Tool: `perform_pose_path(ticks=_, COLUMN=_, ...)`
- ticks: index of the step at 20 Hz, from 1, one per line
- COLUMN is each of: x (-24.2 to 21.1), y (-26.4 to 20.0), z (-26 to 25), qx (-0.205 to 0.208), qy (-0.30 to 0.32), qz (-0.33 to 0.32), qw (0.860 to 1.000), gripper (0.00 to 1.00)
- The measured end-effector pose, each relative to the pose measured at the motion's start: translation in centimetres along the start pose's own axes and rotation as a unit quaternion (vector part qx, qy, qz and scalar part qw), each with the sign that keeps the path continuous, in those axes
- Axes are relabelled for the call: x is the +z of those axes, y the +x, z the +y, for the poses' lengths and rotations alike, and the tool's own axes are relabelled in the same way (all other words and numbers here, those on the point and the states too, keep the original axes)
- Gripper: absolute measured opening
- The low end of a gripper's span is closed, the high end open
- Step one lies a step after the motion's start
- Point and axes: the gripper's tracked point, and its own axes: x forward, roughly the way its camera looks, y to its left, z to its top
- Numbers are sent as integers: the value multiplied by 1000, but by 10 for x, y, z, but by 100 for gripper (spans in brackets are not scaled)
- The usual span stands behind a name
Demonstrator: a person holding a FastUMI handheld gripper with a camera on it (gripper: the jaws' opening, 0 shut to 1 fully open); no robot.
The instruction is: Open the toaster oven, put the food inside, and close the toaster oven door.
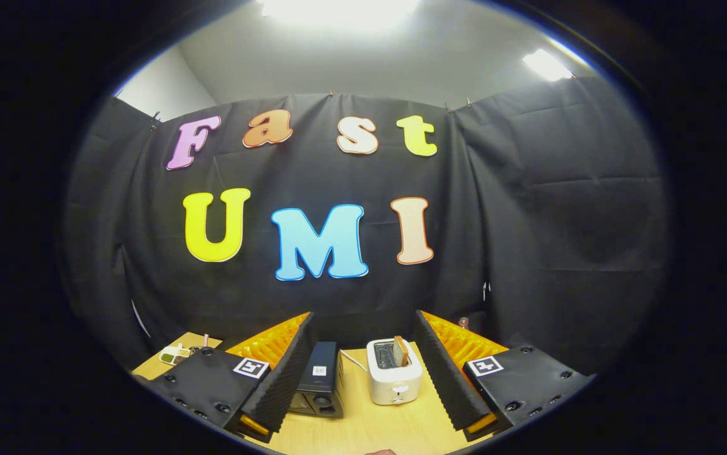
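In the gripper view the gripper [363, 373] is held well above a wooden bench [363, 430], its two fingers [287, 373] spread wide apart with nothing between them. In the gap between the fingers, beyond their tips and lower down on the bench, stand two appliances side by side. The dark toaster oven [320, 379] is the left one, close to the left finger; its top is toward the camera, and its front, with what look like knobs, faces the near side of the bench. From this height I cannot tell whether its door is shut or ajar, nor whether anything is inside. Just to its right stands a white pop-up toaster [393, 371] with a slice of bread [400, 351] standing upright in its slot, a little nearer the right finger. That bread is probably the food meant. On the far left of the bench, beyond the left finger, lies a small tray of bits [175, 354]. Any reach for the oven's door would have to go down, forward and slightly left; the bread lies forward and slightly right, its long edge running near to far.
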Motion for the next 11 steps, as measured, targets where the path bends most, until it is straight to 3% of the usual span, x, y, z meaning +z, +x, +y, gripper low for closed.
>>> perform_pose_path(ticks=11, x=-19, y=11, z=23, qx=33, qy=-1, qz=35, qw=999, gripper=98)
